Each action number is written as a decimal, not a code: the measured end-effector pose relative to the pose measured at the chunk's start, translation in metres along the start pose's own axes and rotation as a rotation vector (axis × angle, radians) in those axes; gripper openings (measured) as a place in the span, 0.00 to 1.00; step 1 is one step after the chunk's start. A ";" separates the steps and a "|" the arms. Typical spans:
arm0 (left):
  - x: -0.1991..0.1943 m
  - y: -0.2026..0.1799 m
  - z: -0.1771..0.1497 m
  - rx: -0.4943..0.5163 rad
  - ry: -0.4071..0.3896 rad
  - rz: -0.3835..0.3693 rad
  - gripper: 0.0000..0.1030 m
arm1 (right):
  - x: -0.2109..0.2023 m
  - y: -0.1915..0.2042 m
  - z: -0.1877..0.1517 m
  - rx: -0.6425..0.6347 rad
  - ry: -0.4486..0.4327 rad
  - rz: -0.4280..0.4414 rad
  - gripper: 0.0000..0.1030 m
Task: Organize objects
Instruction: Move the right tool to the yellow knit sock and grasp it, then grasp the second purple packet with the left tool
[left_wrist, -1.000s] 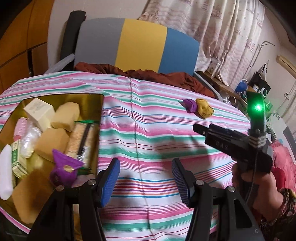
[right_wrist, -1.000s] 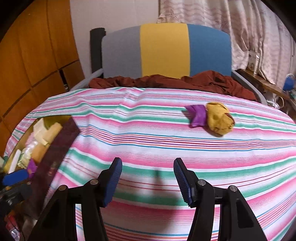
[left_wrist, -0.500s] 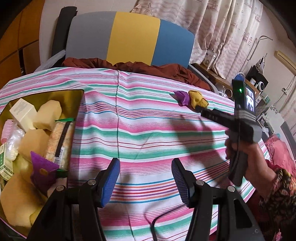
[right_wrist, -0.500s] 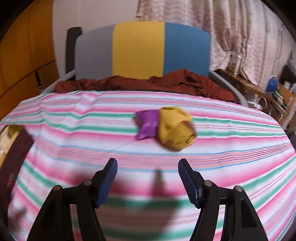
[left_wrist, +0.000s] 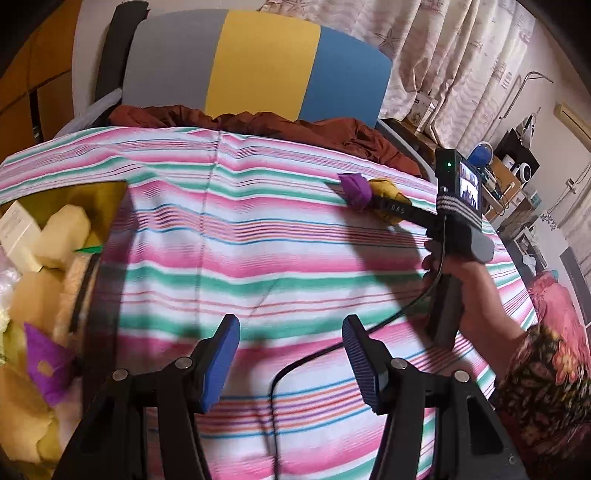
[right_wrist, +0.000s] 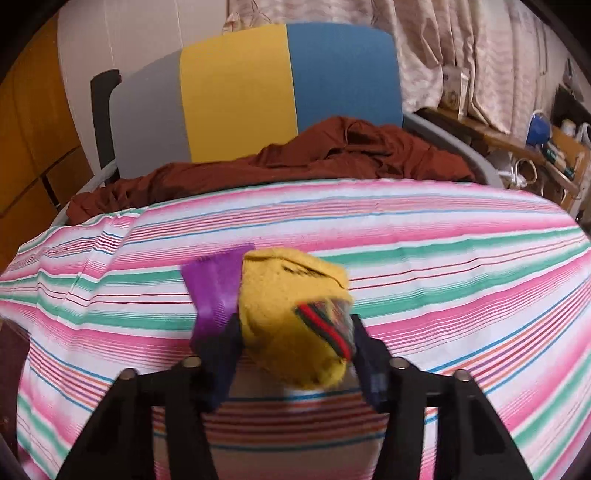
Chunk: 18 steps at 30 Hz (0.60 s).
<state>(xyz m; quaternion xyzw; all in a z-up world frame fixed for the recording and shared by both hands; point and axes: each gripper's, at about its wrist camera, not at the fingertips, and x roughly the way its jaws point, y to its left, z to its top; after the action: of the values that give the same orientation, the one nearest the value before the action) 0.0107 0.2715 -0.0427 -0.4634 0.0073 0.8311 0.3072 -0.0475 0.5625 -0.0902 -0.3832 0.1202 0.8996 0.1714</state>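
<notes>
Two grippers: left gripper (left_wrist: 290, 356), right gripper (right_wrist: 293, 354). One yellow sock ball (right_wrist: 295, 317). Two purple cloth pieces: one (right_wrist: 218, 286) beside sock ball, one (left_wrist: 46, 360) in box. One box (left_wrist: 110, 192); contents too jumbled to count. One striped cloth (left_wrist: 277, 240). One brown garment (right_wrist: 314, 155). One chair (right_wrist: 258, 88).

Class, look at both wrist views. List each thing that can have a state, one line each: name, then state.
Left claw: open, empty, above the striped cloth.
Right claw: fingers either side of the yellow bundle; closure unclear because of blur.
Yellow bundle: lying on the striped cloth, between the right claw's fingers.
Purple piece: lying against the yellow bundle.
Gold tin: open, filled with items.
</notes>
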 end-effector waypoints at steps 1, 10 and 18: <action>0.002 -0.005 0.002 0.003 -0.002 -0.002 0.57 | -0.001 -0.001 -0.001 0.005 -0.009 -0.001 0.44; 0.027 -0.036 0.048 -0.002 -0.058 -0.002 0.58 | -0.035 -0.017 -0.025 0.018 -0.046 -0.095 0.35; 0.089 -0.078 0.100 -0.007 -0.067 0.020 0.60 | -0.049 -0.063 -0.047 0.153 -0.046 -0.118 0.35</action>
<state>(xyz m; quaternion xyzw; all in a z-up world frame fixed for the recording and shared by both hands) -0.0597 0.4090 -0.0336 -0.4361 -0.0015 0.8493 0.2974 0.0397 0.5929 -0.0917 -0.3547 0.1620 0.8847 0.2555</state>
